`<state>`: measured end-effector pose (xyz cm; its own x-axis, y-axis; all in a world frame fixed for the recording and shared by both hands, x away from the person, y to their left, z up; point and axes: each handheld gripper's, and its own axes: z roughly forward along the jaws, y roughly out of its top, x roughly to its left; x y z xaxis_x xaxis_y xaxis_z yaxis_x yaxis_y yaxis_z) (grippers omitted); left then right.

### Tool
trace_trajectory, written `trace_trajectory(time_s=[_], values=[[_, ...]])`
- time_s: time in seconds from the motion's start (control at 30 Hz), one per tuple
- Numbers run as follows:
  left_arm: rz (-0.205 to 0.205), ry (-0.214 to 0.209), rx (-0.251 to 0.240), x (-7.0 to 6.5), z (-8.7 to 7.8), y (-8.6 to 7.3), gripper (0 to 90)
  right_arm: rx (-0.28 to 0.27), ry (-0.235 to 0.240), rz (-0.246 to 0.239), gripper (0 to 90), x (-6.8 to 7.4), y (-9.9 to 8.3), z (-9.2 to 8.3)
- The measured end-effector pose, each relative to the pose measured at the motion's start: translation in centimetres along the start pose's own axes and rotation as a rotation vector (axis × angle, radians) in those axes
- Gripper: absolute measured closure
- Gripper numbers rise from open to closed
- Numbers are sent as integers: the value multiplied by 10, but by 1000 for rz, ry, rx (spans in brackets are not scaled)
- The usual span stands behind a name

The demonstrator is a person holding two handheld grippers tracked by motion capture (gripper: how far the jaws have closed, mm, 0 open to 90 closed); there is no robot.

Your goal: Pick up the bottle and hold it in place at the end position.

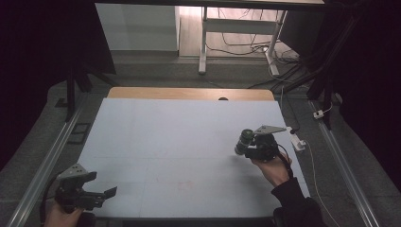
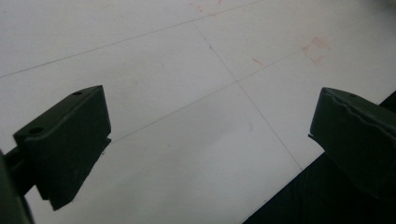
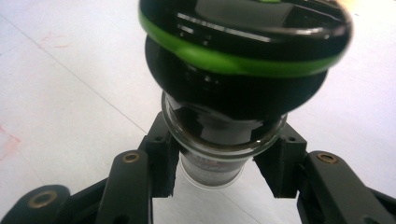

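A small glass bottle [image 3: 219, 135] with a black lid ringed in green [image 3: 243, 28] hangs above the white table, and my right gripper [image 3: 219, 163] is shut on its glass body. In the high view the bottle [image 1: 244, 141] sticks out leftward from the right gripper [image 1: 257, 146] over the table's right side. My left gripper [image 1: 101, 196] is at the near left corner, held in a hand. Its jaws stand wide apart in the left gripper view [image 2: 210, 140], with nothing between them but bare table.
The white table top [image 1: 179, 142] carries faint lines and red marks [image 2: 315, 49]. A wooden strip [image 1: 189, 93] runs along its far edge. Metal rails [image 1: 42, 165] flank both sides. Cables and desk legs [image 1: 203, 42] lie on the floor beyond.
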<state>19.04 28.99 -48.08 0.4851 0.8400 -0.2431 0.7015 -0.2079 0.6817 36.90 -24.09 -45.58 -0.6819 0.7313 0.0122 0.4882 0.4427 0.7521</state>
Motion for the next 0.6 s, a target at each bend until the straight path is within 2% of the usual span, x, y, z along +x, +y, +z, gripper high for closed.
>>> trace_trajectory(time_s=[0.43, 0.6], values=[[-1, -5, -3, 0, 0, 0, 0, -14, 85, -19, 527, 27, 23, 25], [-2, -7, -3, 1, 0, 0, 0, -2, 116, -50, 527, 42, 33, 38]])
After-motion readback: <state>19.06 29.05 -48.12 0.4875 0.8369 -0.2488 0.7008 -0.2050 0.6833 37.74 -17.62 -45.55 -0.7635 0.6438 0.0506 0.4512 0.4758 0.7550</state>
